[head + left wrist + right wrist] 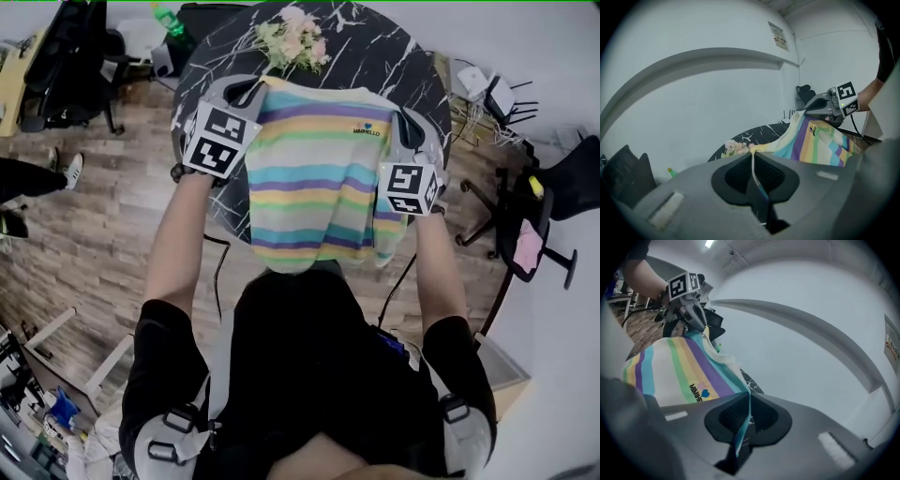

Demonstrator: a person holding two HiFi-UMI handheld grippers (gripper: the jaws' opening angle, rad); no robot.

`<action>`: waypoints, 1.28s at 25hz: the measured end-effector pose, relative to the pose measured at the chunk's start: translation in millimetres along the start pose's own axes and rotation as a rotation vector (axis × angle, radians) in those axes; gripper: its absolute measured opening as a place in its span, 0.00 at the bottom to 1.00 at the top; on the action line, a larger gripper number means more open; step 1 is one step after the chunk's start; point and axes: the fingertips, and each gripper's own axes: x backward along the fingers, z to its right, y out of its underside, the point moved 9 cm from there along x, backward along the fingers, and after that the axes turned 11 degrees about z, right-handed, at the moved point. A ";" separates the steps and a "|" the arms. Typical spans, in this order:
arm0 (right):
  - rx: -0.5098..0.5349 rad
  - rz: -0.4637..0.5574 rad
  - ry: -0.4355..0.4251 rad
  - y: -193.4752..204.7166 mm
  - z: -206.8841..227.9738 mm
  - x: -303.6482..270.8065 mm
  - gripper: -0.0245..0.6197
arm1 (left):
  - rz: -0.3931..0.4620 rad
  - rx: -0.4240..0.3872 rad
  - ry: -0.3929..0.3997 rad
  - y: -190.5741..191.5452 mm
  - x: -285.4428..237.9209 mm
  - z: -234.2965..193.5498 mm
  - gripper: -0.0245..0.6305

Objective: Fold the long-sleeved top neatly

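Left gripper (249, 90) at nine o'clock, right gripper (407, 120) at three, each clamped tight on a shoulder of the top (319, 178), whose length runs toward six.

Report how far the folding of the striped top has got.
Early, it seems. Done: both grips are made. The left hand-held gripper and right hand-held gripper are each shut on an upper edge of the striped top. In hand: the top hangs spread between them over the black table. Left: laying it down and making the folds. No sleeves show, so their state is unclear.
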 end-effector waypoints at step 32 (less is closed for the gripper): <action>-0.185 -0.125 -0.314 36.0 -47.0 -55.4 0.34 | -0.263 0.281 -0.080 113.5 -1.2 15.5 0.23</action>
